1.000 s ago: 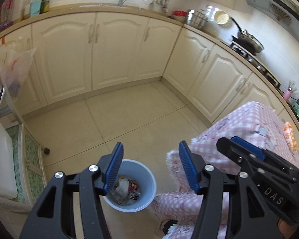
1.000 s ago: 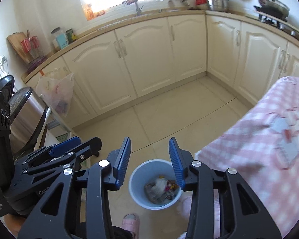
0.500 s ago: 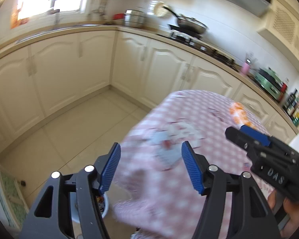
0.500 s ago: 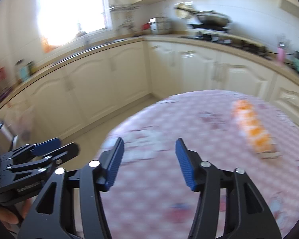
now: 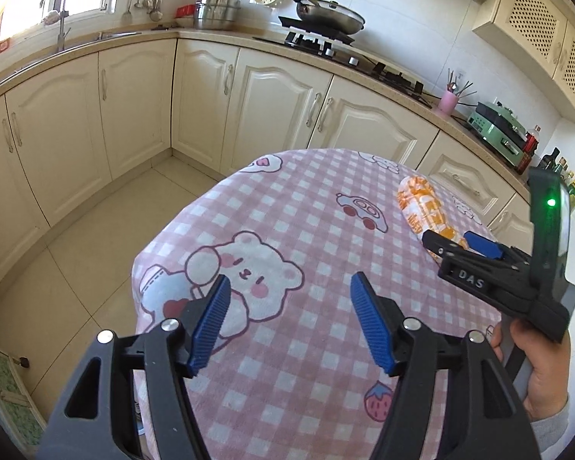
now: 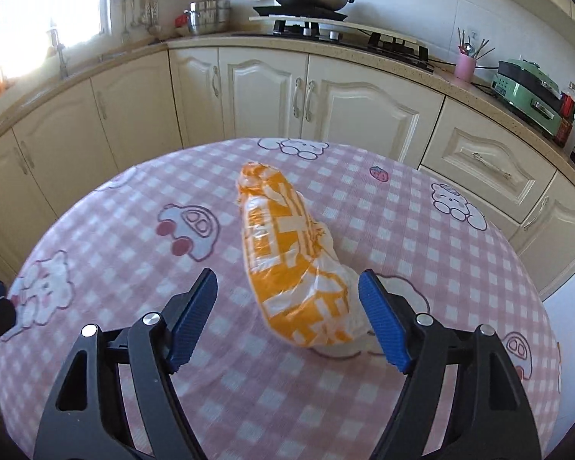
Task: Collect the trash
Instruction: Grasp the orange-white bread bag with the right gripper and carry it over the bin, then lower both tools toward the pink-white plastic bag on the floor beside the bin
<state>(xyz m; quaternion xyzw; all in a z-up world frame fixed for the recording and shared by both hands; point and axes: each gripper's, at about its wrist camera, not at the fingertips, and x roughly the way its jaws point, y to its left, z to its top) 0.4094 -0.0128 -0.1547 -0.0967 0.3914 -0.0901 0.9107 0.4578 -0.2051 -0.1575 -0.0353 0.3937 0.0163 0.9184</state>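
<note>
Both grippers are over the round table [image 6: 142,207] with its pink checked cloth, and the step in hand looks like the reach for the next piece of trash: an orange-and-white plastic bag [image 6: 291,253] lying lengthwise near the middle of the cloth. The right gripper [image 6: 287,318] hangs just short of the bag's near end with its blue pads spread wide; its jaws have just been opening, and the bag sits ahead of the gap with neither pad touching it. The left gripper [image 5: 289,322] is open too and empty, over the bear print on the cloth, well apart from the bag, which shows in its view behind the right tool, held in a hand [image 5: 544,375]. To my eye the next move calls for the right gripper to drop forward until the pads straddle the crumpled end, then close firmly, since thin plastic like that will likely slip or bunch. A second ago both grippers pointed down at a pale blue bin on the floor beside the table, rubbish already in it; now the bin is out of sight and both have swung round to the tabletop.
</note>
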